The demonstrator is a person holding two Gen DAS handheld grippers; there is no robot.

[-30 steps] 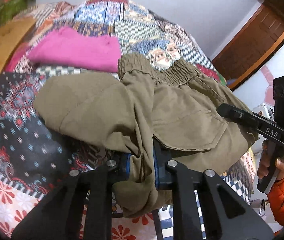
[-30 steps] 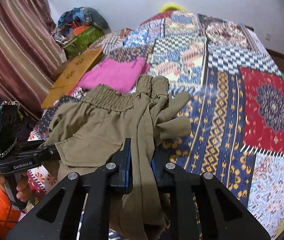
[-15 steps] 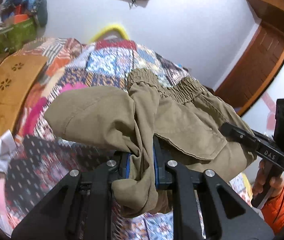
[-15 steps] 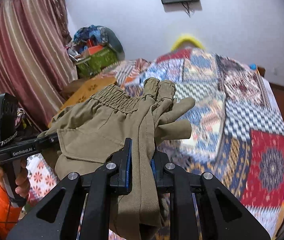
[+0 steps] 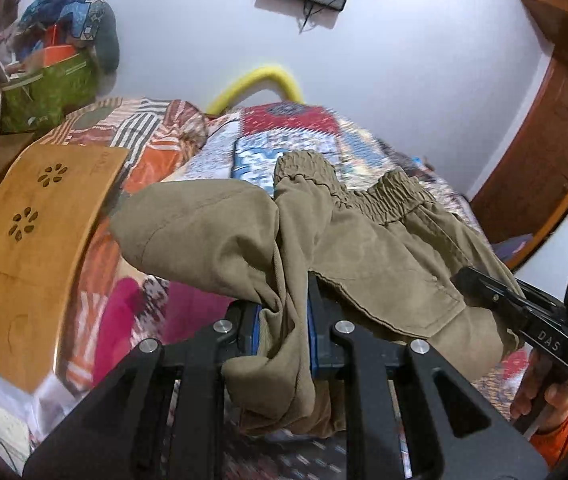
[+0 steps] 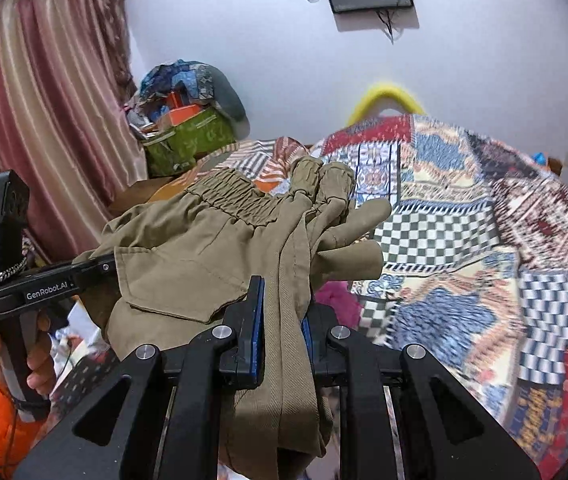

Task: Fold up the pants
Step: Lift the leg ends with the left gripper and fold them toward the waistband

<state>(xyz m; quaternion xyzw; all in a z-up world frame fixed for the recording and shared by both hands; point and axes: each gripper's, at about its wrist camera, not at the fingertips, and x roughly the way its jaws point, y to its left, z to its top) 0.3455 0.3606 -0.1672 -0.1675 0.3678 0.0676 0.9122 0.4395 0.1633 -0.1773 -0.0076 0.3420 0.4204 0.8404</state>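
The folded khaki pants (image 5: 347,240) hang in the air above the patchwork bed, held at both sides. My left gripper (image 5: 283,320) is shut on a bunch of their fabric on the left side. My right gripper (image 6: 282,316) is shut on the folded legs at the right side. The elastic waistband (image 6: 228,196) and the leg cuffs (image 6: 319,176) point away from me. In the left wrist view the right gripper (image 5: 479,280) reaches into the cloth from the right. In the right wrist view the left gripper (image 6: 96,262) enters the cloth from the left.
A patchwork quilt (image 6: 463,220) covers the bed. A folded pink garment (image 5: 124,320) lies on it below the pants. A wooden lap board (image 5: 32,240) rests at the left, a green bag of clothes (image 6: 188,140) behind it. Curtains (image 6: 36,112) hang left; a wooden door (image 5: 555,128) stands right.
Both grippers lifted the pants off the quilt and carried them toward the head of the bed and left. The pink garment, earlier beyond the pants, now lies beneath them. Both grips held.
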